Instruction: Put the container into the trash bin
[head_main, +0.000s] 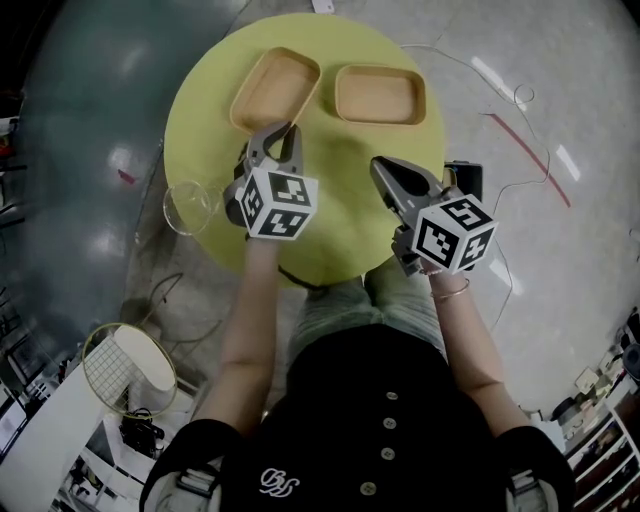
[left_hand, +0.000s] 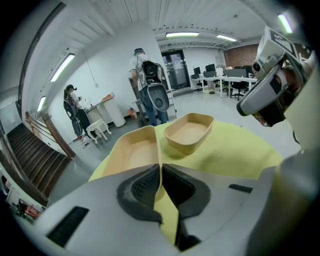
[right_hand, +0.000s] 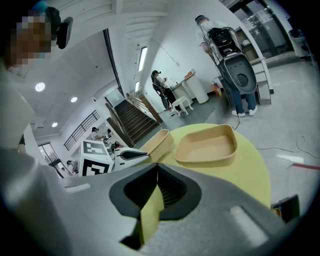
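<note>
While the left tongs (head_main: 284, 130) pinch the rim of the left container (head_main: 275, 85), the right tongs (head_main: 381, 166) hang closed and empty.

A round yellow surface (head_main: 335, 150) carries two tan containers side by side at its far half, near each other but apart. The left container (head_main: 272, 88) sits directly ahead of the left fingers (head_main: 290, 145), which are pressed together on its near rim. The right container (head_main: 380, 95) lies flat, beyond the right fingers (head_main: 400, 180) and clear of them. Bare yellow top shows between the two pairs of fingers. On the grey floor (head_main: 80, 150), well behind and left of the left fingers, stands a wire bin (head_main: 125, 370).
</note>
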